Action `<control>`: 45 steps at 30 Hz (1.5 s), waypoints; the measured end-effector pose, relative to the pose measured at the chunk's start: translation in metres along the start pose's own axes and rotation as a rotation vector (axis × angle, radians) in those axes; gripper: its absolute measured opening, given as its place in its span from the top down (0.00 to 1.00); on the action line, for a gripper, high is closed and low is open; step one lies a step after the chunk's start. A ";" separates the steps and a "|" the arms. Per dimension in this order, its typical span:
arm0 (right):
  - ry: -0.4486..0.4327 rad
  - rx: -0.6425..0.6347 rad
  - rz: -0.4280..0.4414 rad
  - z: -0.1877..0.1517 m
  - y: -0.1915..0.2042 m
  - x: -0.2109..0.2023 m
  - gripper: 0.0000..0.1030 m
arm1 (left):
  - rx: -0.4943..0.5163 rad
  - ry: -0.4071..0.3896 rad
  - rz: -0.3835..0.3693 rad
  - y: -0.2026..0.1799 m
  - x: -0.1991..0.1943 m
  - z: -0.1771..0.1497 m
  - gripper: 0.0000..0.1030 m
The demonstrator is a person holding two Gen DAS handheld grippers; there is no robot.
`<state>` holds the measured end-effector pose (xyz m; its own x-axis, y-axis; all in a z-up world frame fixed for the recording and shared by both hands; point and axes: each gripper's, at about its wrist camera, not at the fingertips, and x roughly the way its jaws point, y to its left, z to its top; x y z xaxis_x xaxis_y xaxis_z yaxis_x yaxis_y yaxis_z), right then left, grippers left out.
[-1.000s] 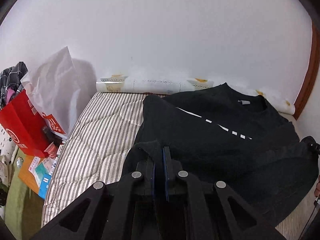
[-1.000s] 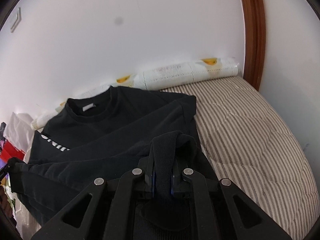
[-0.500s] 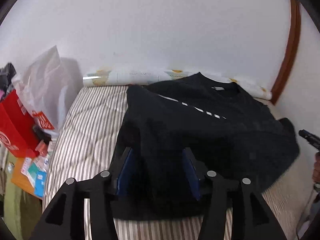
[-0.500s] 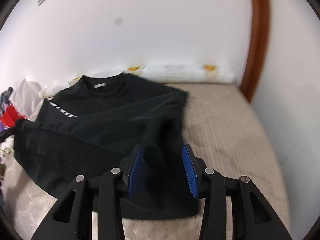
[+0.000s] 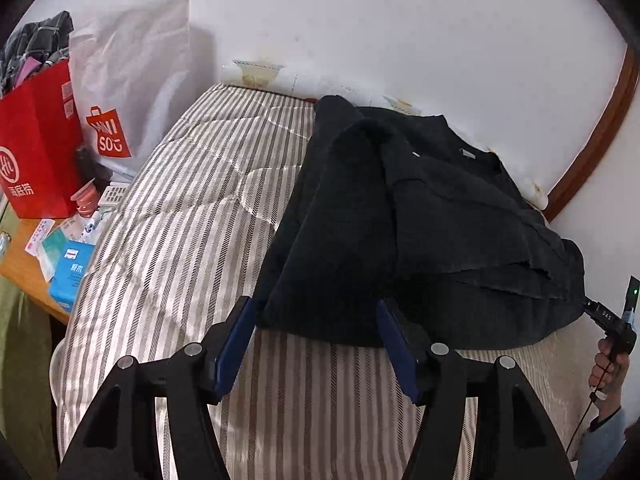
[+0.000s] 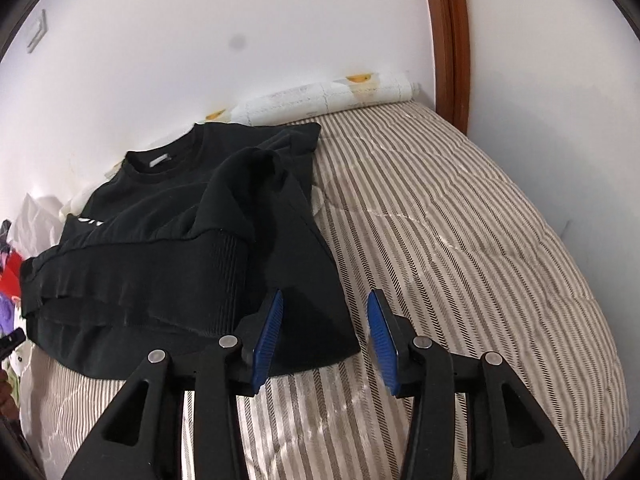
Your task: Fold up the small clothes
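A black sweatshirt lies on the striped mattress, its lower half folded up over its chest. My left gripper is open and empty, just short of the fold's near left edge. In the right wrist view the sweatshirt shows its collar and a bit of white lettering. My right gripper is open and empty over the fold's near right corner. The other gripper and the hand holding it show at the far right of the left wrist view.
A red paper bag and a white Miniso bag stand left of the mattress, with small boxes on a wooden stand. A rolled white sheet lies along the wall. A brown wooden frame rises at the right.
Both grippers were shut on the sweatshirt's hem a second ago. They laid it down, opened, and have pulled back toward the near edge.
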<state>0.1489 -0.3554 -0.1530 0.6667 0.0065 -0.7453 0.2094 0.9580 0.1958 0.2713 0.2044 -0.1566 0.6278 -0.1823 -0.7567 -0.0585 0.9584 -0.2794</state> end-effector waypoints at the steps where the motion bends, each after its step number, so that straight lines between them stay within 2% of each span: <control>1: 0.005 0.005 -0.004 0.000 0.000 0.003 0.58 | -0.005 0.006 -0.005 0.001 0.005 0.001 0.41; 5: 0.007 0.006 -0.022 0.002 0.003 0.017 0.57 | -0.017 0.032 -0.021 0.006 0.022 0.005 0.41; 11: 0.038 0.003 -0.017 0.006 0.010 0.034 0.59 | 0.045 -0.008 0.011 -0.006 0.032 0.006 0.43; 12: 0.042 0.009 -0.006 0.006 0.011 0.036 0.66 | 0.052 -0.012 0.023 -0.008 0.032 0.006 0.49; 13: 0.046 0.012 0.017 0.006 0.011 0.037 0.76 | 0.061 -0.015 0.035 -0.009 0.031 0.005 0.61; 15: 0.039 -0.003 0.022 0.005 0.016 0.034 0.80 | 0.077 -0.024 0.039 -0.011 0.028 0.003 0.80; 19: 0.016 -0.012 -0.006 0.002 0.022 0.024 0.86 | 0.108 -0.034 0.048 -0.016 0.015 -0.001 0.90; 21: 0.010 0.019 0.014 0.000 0.019 0.015 0.87 | 0.102 -0.034 0.040 -0.016 0.006 -0.003 0.91; 26: -0.010 -0.013 0.019 -0.013 0.021 -0.014 0.88 | 0.128 -0.037 0.033 -0.019 -0.016 -0.015 0.92; 33: -0.014 -0.041 0.007 -0.046 0.009 -0.052 0.88 | 0.137 -0.007 0.002 -0.024 -0.044 -0.055 0.92; 40: -0.014 -0.028 -0.024 -0.069 -0.006 -0.073 0.90 | 0.212 0.006 0.037 -0.043 -0.071 -0.097 0.92; 43: -0.006 -0.026 -0.048 -0.074 -0.004 -0.076 0.89 | 0.224 0.000 0.055 -0.045 -0.075 -0.102 0.91; 45: -0.009 -0.037 -0.094 -0.073 0.000 -0.081 0.87 | 0.220 0.000 0.054 -0.045 -0.078 -0.102 0.90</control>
<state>0.0427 -0.3354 -0.1386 0.6513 -0.0866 -0.7538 0.2453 0.9642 0.1012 0.1454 0.1530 -0.1454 0.6280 -0.1298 -0.7673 0.0789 0.9915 -0.1032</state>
